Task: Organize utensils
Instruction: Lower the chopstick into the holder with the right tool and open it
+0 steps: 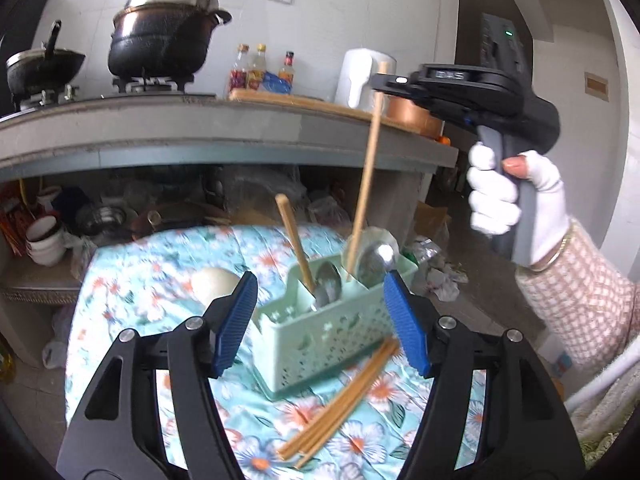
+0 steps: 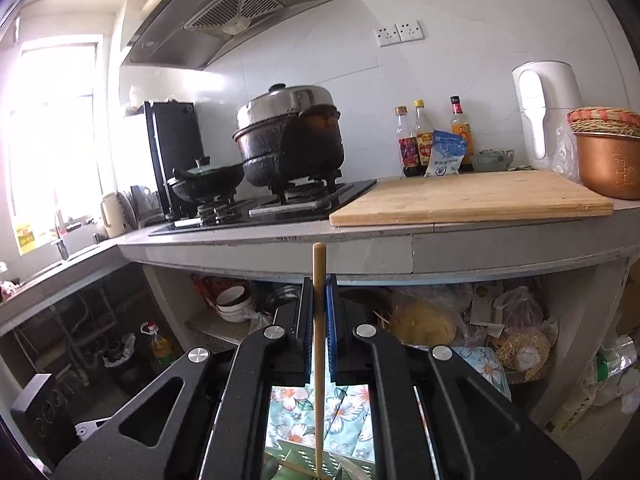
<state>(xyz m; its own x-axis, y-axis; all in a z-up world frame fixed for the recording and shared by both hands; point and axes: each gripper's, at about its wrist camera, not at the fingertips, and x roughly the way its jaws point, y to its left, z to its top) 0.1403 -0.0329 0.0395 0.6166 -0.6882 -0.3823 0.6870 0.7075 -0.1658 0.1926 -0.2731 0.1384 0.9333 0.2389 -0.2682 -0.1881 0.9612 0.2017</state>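
A pale green utensil basket (image 1: 320, 340) stands on a floral cloth (image 1: 160, 280). It holds two metal spoons (image 1: 329, 284) and a leaning wooden chopstick (image 1: 296, 240). My left gripper (image 1: 320, 284) is open just in front of the basket, with nothing between its blue pads (image 1: 236, 320). Several loose chopsticks (image 1: 340, 400) lie on the cloth below it. My right gripper (image 2: 319, 284), also visible from the left wrist (image 1: 384, 80), is shut on one long chopstick (image 2: 319, 360). That chopstick (image 1: 366, 168) hangs upright with its lower end in the basket's right compartment.
A white rounded object (image 1: 212, 280) lies on the cloth left of the basket. Behind runs a counter (image 2: 360, 252) with a stove and black pot (image 2: 292, 136), a cutting board (image 2: 472, 196), bottles (image 2: 424, 136) and a white kettle (image 2: 548, 108). Bowls and bags fill the shelf underneath.
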